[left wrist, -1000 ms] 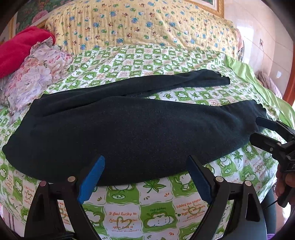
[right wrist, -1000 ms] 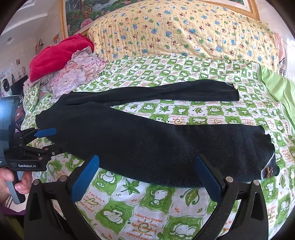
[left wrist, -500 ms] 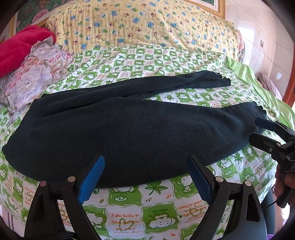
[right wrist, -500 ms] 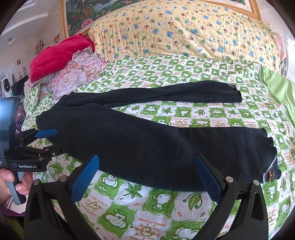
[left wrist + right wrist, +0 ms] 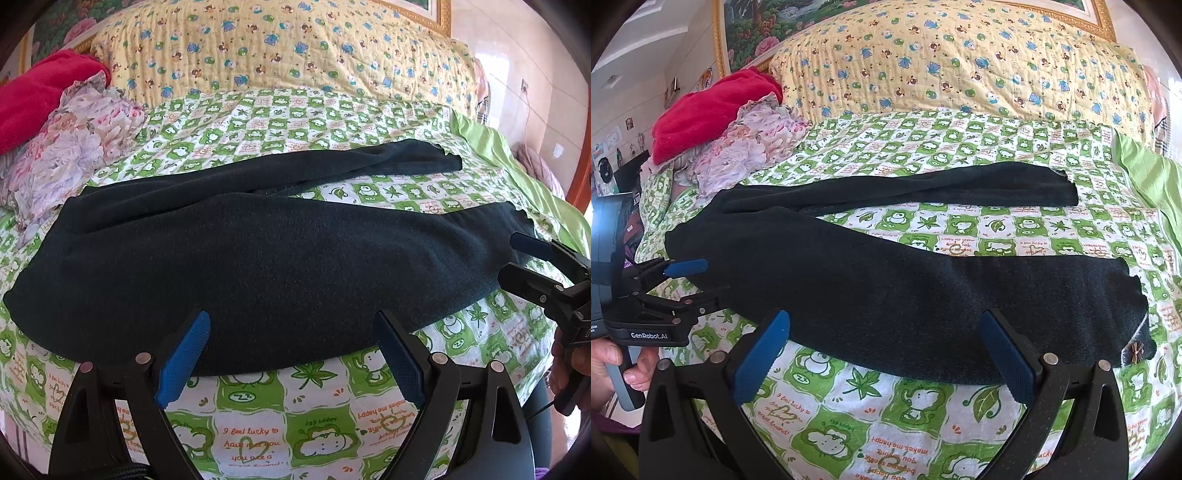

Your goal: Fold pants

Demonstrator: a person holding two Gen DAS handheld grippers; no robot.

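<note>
A bed [image 5: 258,122] with a green-checked cartoon sheet carried the dark, fuzzy knit pants [image 5: 258,266], legs splayed in a narrow V. At the pants' near edge, the left gripper [image 5: 291,354] and right gripper [image 5: 882,350] hovered, jaws wide, gripping nothing.

Bright daylight, sharp focus, fisheye-warped edges.

Hidden or cut off, as seen from my jaws:
- My left gripper [image 5: 291,354]: lower frame cut by the picture's bottom edge.
- My right gripper [image 5: 884,354]: likewise cut below.
- Pants [image 5: 258,266]: near hem hidden behind my blue pads [image 5: 183,363].
- Hand [image 5: 613,365] on the left gripper's handle: mostly out of frame.
- Framed painting [image 5: 750,33]: cropped at top.
- Bed [image 5: 923,147]: sides run out of view.
</note>
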